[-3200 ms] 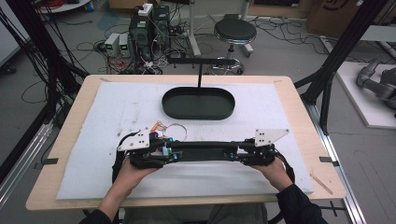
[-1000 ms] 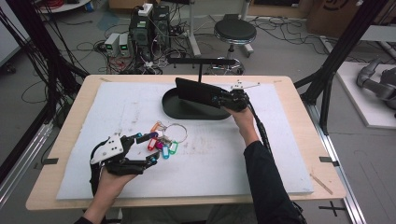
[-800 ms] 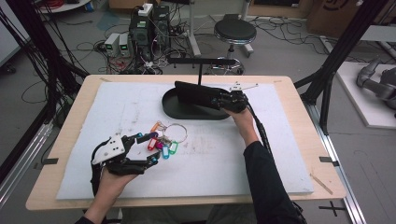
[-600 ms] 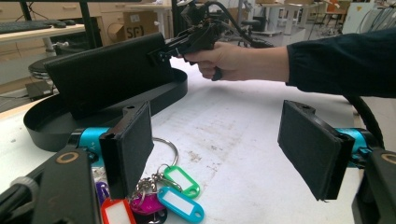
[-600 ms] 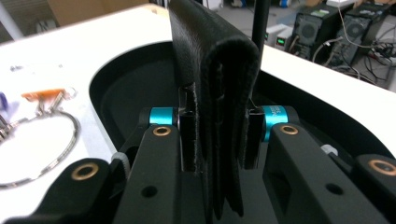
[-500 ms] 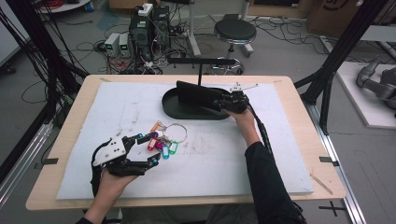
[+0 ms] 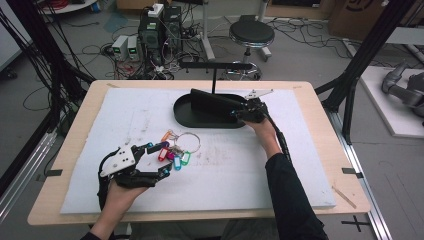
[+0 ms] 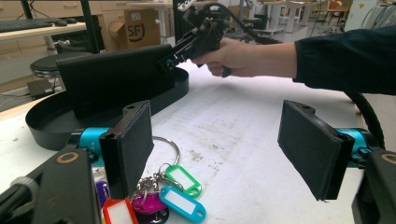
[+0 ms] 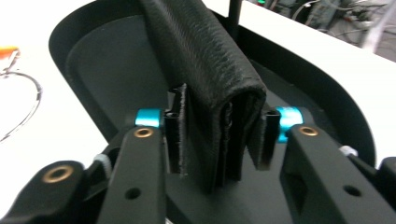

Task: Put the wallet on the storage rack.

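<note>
So the right hand-held gripper (image 7: 239, 111) is out over the black oval tray (image 7: 186, 116) at the far side of the counter (image 7: 320, 125), and it's clamped on one end of a folded black leather wallet (image 7: 212, 102). In the right gripper view you can see the folded edge of the wallet (image 9: 210, 88) sandwiched between the two jaws, which are pulled in close with just the leather between them. The wallet stands on edge, its lower part down inside the tray; can't tell if it's actually touching the tray floor.

The left hand-held gripper (image 7: 159, 159) is on the near left of the white mat (image 7: 250, 165), jaws spread wide and holding nothing. In its own view the gap between the jaws is big, and the bunch of colored key tags (image 8: 161, 198) on a metal ring (image 8: 169, 145) sits right beside the left jaw, partly behind it. In the high view the key tags (image 7: 172, 154) lie on the mat just at the jaw tips.
</note>
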Motion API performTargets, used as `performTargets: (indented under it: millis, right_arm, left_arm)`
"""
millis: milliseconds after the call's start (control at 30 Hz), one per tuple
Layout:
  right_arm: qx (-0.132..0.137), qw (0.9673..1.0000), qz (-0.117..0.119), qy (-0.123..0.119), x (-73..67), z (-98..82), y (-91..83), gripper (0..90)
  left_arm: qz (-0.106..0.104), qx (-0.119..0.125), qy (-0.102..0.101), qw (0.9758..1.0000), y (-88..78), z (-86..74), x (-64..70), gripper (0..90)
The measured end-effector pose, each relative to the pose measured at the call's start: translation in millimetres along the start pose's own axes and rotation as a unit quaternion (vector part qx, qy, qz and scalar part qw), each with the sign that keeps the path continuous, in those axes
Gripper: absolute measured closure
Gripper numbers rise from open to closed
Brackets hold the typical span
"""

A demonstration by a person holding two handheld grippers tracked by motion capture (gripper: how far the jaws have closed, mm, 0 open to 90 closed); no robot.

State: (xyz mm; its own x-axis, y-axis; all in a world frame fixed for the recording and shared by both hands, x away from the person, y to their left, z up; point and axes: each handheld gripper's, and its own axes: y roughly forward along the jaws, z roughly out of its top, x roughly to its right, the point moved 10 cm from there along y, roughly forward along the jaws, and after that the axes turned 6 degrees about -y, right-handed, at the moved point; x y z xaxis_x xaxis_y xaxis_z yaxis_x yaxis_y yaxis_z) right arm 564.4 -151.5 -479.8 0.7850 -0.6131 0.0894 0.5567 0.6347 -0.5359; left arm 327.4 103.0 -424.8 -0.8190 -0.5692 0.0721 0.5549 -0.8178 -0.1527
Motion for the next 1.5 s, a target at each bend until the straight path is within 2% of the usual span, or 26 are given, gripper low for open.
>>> performTargets:
  millis: [133, 167, 233, 333, 500, 600, 700, 733, 767, 800, 833, 900, 967, 1000, 1100, 1267, 1333, 1367, 1500]
  right_arm:
    - [0.008, 0.9998, -0.020, 0.004, 4.6, 6.4, -13.2, 53.3]
    - [0.008, 0.9998, -0.020, 0.004, 4.6, 6.4, -13.2, 53.3]
    - [0.019, 0.9995, -0.022, 0.011, 5.3, 12.4, -27.9, 48.7]
    - [0.026, 0.9994, -0.019, 0.008, 4.3, 15.6, -37.2, 45.9]
    - [0.049, 0.9983, -0.022, 0.022, 4.5, 24.0, -65.6, 35.5]
    - [0.082, 0.9961, -0.026, 0.021, -1.2, 28.9, -96.1, 31.1]
    - [0.090, 0.9955, -0.026, 0.016, -6.7, 28.5, -110.6, 31.1]
    - [0.100, 0.9946, -0.026, 0.008, -10.9, 27.3, -124.8, 31.0]
    - [0.100, 0.9946, -0.026, 0.008, -10.9, 27.3, -124.8, 31.0]
    - [0.114, 0.9930, -0.029, 0.010, -13.5, 24.7, -139.0, 30.8]
    - [0.114, 0.9930, -0.029, 0.010, -13.5, 24.7, -139.0, 30.8]
    - [0.124, 0.9917, -0.032, 0.017, -15.0, 19.8, -151.7, 29.7]
    - [0.132, 0.9903, -0.035, 0.027, -16.2, 12.6, -162.5, 28.0]
    - [0.135, 0.9896, -0.037, 0.033, -17.4, 8.1, -167.2, 27.8]
    - [0.135, 0.9882, -0.053, 0.049, -18.7, -11.4, -182.1, 27.0]
    - [0.132, 0.9869, -0.067, 0.063, -17.4, -28.7, -192.3, 26.6]
    - [0.131, 0.9854, -0.082, 0.070, -15.3, -42.4, -196.3, 26.6]
    - [0.131, 0.9854, -0.082, 0.070, -15.3, -42.4, -196.3, 26.6]
    - [0.127, 0.9845, -0.084, 0.087, -14.2, -56.8, -197.4, 26.5]
  left_arm:
    - [0.004, 0.000, -0.002, 1.0000, 1.2, 0.0, -1.8, 26.4]
    - [0.005, -0.002, 0.000, 1.0000, 1.4, 0.0, -2.7, 26.4]
    - [0.012, -0.010, 0.001, 0.9999, 2.4, -1.8, -5.5, 27.1]
    - [0.024, -0.020, 0.008, 0.9995, 3.6, -4.8, -9.6, 28.1]
    - [0.042, -0.024, 0.014, 0.9987, 3.8, -6.1, -18.0, 28.3]
    - [0.049, -0.022, 0.013, 0.9985, 3.3, -5.6, -23.1, 28.3]
    - [0.050, -0.020, 0.021, 0.9984, 3.8, -6.8, -29.2, 28.4]
    - [0.052, -0.020, 0.021, 0.9982, 4.2, -7.8, -31.8, 28.4]
    - [0.052, -0.021, 0.020, 0.9982, 4.6, -8.7, -34.3, 28.4]
    - [0.051, -0.021, 0.018, 0.9983, 5.0, -9.7, -36.6, 28.4]
    - [0.052, -0.022, 0.017, 0.9983, 5.4, -10.5, -38.8, 28.4]
    - [0.051, -0.019, 0.010, 0.9985, 5.8, -11.3, -42.5, 28.4]
    - [0.054, -0.016, 0.013, 0.9983, 5.3, -11.6, -44.7, 28.3]
    - [0.052, -0.014, 0.018, 0.9984, 5.1, -11.9, -45.3, 28.3]
    - [0.058, -0.014, 0.007, 0.9982, 3.8, -13.7, -49.2, 28.3]
    - [0.077, -0.040, -0.018, 0.9961, 0.6, -15.1, -58.0, 28.4]
    - [0.080, -0.032, -0.033, 0.9957, -1.8, -12.5, -60.2, 26.2]
    - [0.082, -0.030, -0.037, 0.9955, -2.6, -11.9, -60.8, 26.2]
    - [0.086, -0.026, -0.039, 0.9952, -3.2, -11.4, -61.1, 23.6]
